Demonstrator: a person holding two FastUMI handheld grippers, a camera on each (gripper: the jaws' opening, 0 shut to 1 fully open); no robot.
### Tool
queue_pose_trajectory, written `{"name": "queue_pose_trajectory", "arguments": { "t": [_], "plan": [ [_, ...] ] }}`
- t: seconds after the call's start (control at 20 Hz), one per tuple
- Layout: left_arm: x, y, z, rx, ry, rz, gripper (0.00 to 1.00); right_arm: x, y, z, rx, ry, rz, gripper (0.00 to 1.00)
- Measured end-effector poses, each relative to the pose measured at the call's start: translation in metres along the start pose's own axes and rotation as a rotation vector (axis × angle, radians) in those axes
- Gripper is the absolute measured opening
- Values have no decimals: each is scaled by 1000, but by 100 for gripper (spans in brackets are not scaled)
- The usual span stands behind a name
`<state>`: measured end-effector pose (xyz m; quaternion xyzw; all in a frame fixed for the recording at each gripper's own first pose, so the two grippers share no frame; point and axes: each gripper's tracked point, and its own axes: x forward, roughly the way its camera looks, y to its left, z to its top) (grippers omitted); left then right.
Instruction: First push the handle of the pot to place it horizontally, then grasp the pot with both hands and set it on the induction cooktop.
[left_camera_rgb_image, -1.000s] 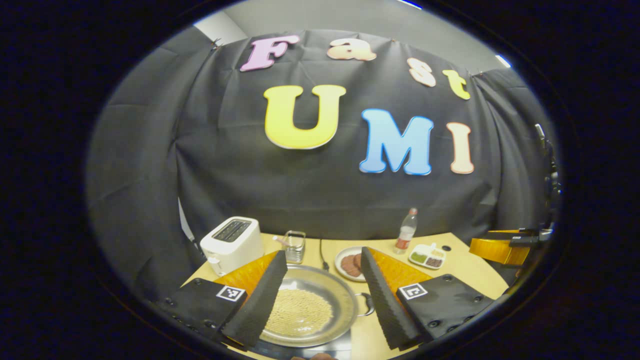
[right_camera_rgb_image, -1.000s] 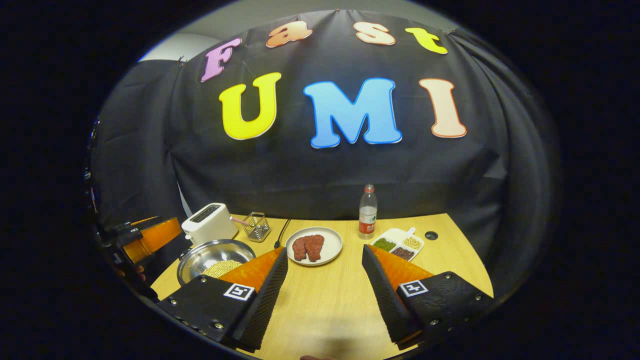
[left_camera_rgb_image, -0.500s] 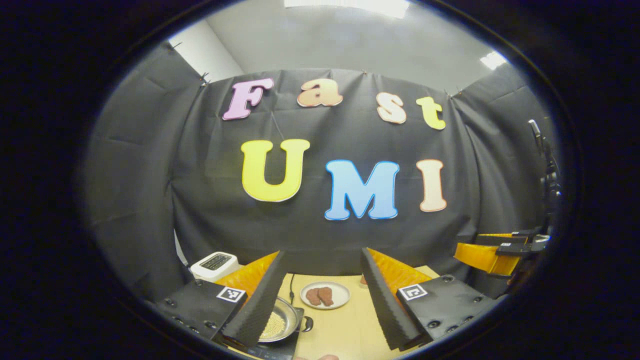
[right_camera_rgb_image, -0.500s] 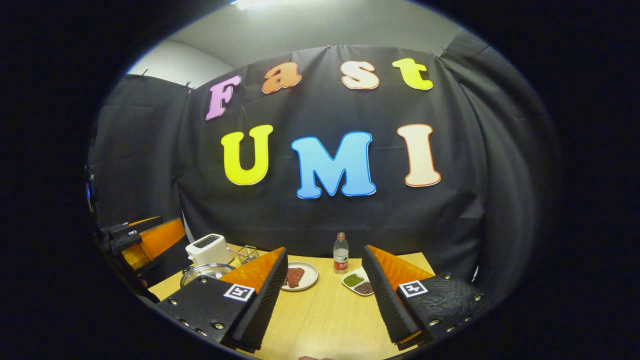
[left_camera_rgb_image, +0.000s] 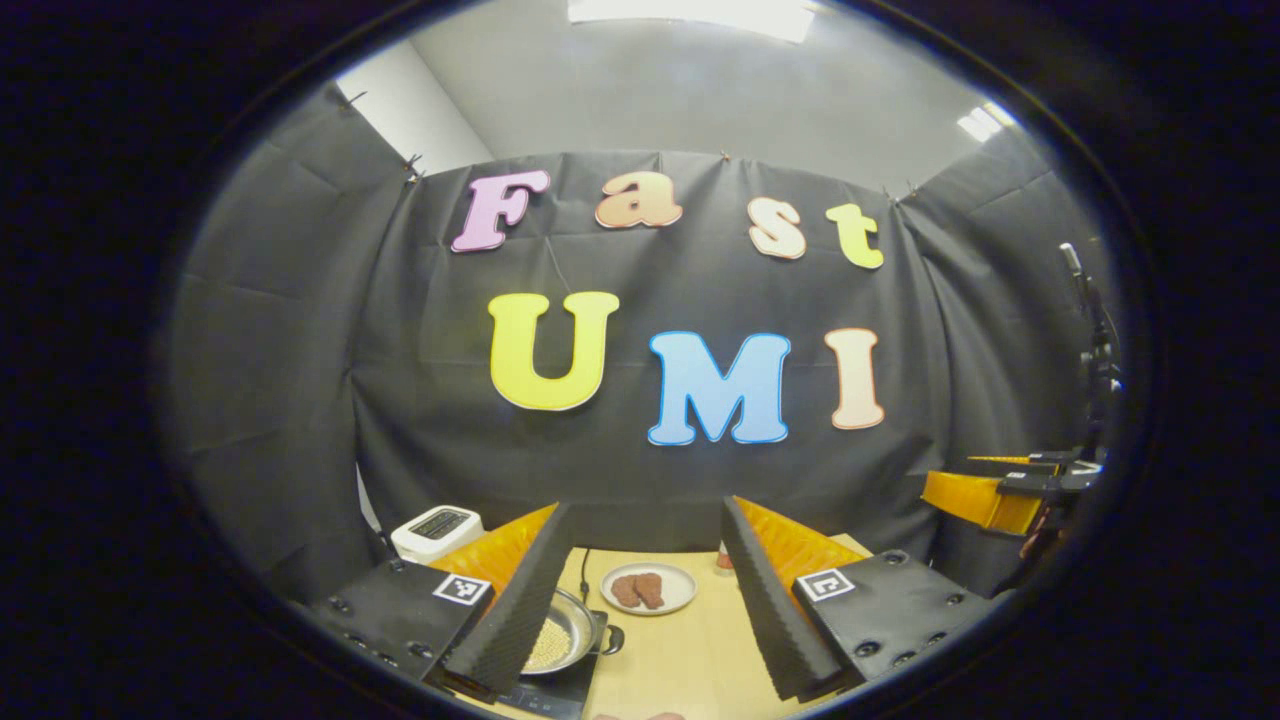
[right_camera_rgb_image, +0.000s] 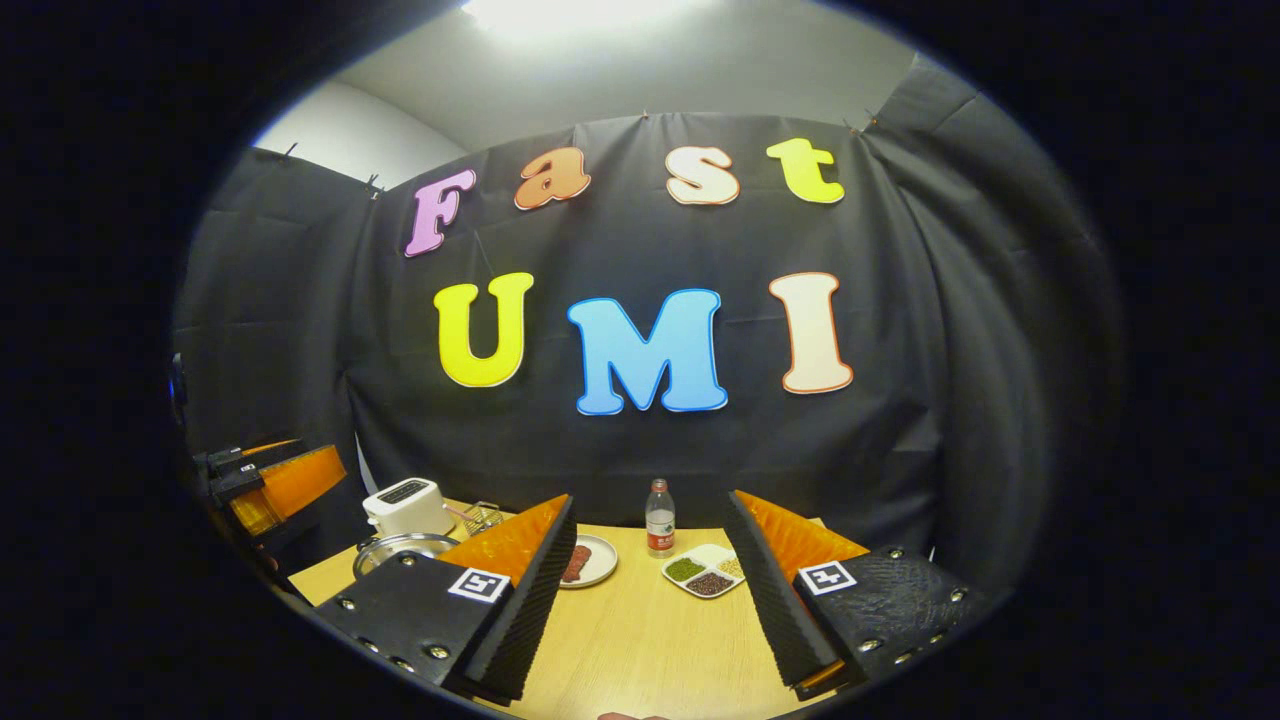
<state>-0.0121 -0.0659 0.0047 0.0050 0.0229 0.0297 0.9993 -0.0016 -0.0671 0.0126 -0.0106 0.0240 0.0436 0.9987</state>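
Both grippers raised further, pot on cooktop, toaster behind.

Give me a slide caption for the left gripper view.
Open left gripper raised above the table; pot of grains sits on the cooktop beside a plate.

Left gripper view: rides left gripper, high and back from table, faces booth wall, tilted up to ceiling; looks across pot on cooktop.

Right gripper view: rides right gripper, similar height and tilt, set further right along table.

Shared: plate, toaster, pot. Each catches other gripper at frame edge.
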Motion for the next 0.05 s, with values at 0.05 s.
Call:
{"name": "queue_pose_trajectory", "arguments": {
  "t": [0.05],
  "plan": [
    [0, 1, 0, -8, 5, -11, 98, -3, 1, 0, 5, 9, -7, 89]
  ]
}}
